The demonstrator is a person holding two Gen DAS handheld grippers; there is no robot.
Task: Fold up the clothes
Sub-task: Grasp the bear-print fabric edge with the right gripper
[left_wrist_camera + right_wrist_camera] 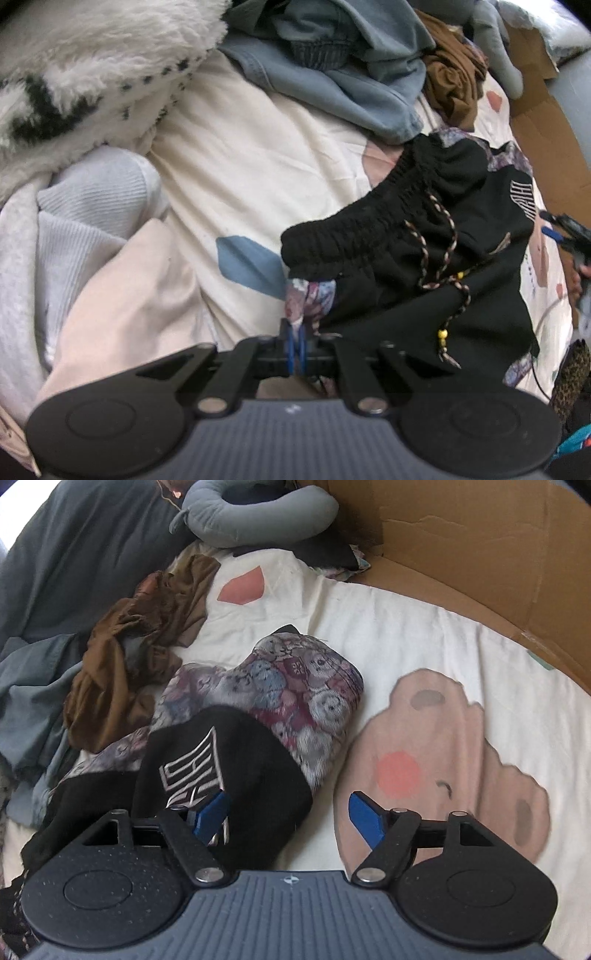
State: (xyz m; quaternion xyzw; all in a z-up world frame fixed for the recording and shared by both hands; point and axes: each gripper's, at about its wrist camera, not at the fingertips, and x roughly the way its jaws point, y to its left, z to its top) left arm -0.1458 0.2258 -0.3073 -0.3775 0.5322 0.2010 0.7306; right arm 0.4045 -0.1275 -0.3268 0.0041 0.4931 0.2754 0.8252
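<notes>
Black shorts (424, 258) with an elastic waistband and a braided drawstring (439, 236) lie crumpled on the cream bedsheet (266, 155). Bear-patterned fabric (310, 299) sticks out from under them; whether it belongs to the shorts I cannot tell. My left gripper (296, 332) is shut on the near corner of that patterned fabric. In the right wrist view the black shorts (229, 760) carry a white logo (192, 768), and the patterned fabric (295, 686) bulges behind them. My right gripper (288, 812) stands open, its left pad (212, 812) over the shorts' edge and its right pad (364, 819) over the sheet.
A brown garment (122, 657) and blue-grey clothes (351, 74) lie heaped behind the shorts. A fluffy white blanket (92, 66) and pale ribbed garments (85, 206) lie at the left. A cardboard wall (480, 554) runs along the far right side, with a grey neck pillow (258, 513) near it.
</notes>
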